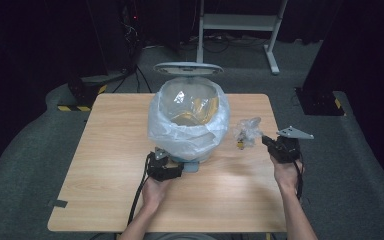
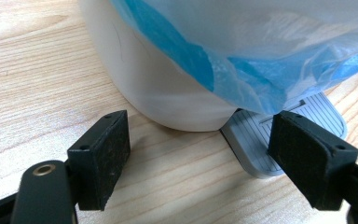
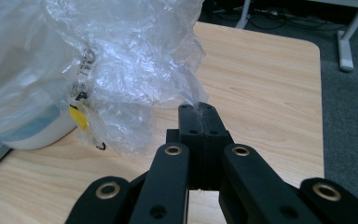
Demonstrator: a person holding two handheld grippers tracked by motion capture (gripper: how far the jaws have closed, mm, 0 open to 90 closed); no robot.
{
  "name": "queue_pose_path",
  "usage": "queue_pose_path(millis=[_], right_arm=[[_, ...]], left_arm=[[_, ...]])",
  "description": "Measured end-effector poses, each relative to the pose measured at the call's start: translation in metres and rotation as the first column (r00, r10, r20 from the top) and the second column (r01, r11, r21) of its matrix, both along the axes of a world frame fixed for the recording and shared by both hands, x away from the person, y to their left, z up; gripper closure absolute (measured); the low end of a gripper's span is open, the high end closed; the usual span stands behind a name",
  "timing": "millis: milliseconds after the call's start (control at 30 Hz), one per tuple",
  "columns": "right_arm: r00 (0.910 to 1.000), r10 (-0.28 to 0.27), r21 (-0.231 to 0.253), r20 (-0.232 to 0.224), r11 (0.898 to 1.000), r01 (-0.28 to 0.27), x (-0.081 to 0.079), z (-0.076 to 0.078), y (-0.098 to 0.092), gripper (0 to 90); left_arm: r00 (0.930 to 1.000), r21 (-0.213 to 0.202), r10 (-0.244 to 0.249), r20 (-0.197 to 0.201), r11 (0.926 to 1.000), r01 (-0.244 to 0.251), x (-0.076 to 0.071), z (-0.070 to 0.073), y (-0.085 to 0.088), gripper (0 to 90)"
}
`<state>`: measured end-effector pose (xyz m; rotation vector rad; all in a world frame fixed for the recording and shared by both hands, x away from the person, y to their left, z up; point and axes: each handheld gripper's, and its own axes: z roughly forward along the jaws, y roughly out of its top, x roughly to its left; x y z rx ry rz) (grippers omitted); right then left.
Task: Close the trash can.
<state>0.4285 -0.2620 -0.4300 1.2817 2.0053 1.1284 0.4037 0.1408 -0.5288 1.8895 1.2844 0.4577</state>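
Nearest the person, at the table's [image 1: 105, 200] near edge, two forearms come in, each hand carrying tongs. Left tongs [image 1: 166, 169] sit low at the near foot of the bin [image 1: 189, 122], just left of its grey pedal [image 2: 279, 140]. Their jaws stand wide, one pad [image 2: 103, 154] on either side of the bin's white base, with nothing between them and no contact seen. Right tongs [image 3: 200, 122] are to the right of the bin, raised off the table, jaws pressed together on an edge of a crumpled clear wrapper [image 3: 135, 79]. The wrapper hangs from that pinch toward the bin; a yellow scrap [image 3: 78, 116] and some print show through it.

Mid-table stands the bin, lined with a pale blue bag [image 1: 180, 137] folded over its rim. Its lid [image 1: 188, 68] is tipped up at the far side, so the mouth is open. Yellowish rubbish [image 1: 195, 112] already lies inside.

Beyond the table are grey floor and a white stand [image 1: 240, 30]; neither bears on the work.

Judgement: the step in hand is carrying the wrapper to the bin; pickup is done, disposal is not. The next move calls for lifting the wrapper above the bag's rim, bringing it left over the open mouth, then parting the right jaws so it drops inside. Whether the pedal is holding the lid up cannot be told. The light film may cling to a pad or catch on the rim.
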Motion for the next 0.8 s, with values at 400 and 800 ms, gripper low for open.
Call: queue_pose_path(millis=[400,800], right_arm=[[0.9982,0.054,-0.004,0.026,0.999,-0.054,-0.015,0.037,0.002,90.0],[0.9958,0.086,0.019,0.033,0.996,-0.086,-0.02,0.068,0.002,90.0]], left_arm=[[1.0,-0.003,-0.002,-0.002,1.0,0.002,0.0,0.0,0.0,20.7],[1.0,-0.001,-0.002,-0.002,1.0,0.002,0.0,0.0,0.0,20.7]])
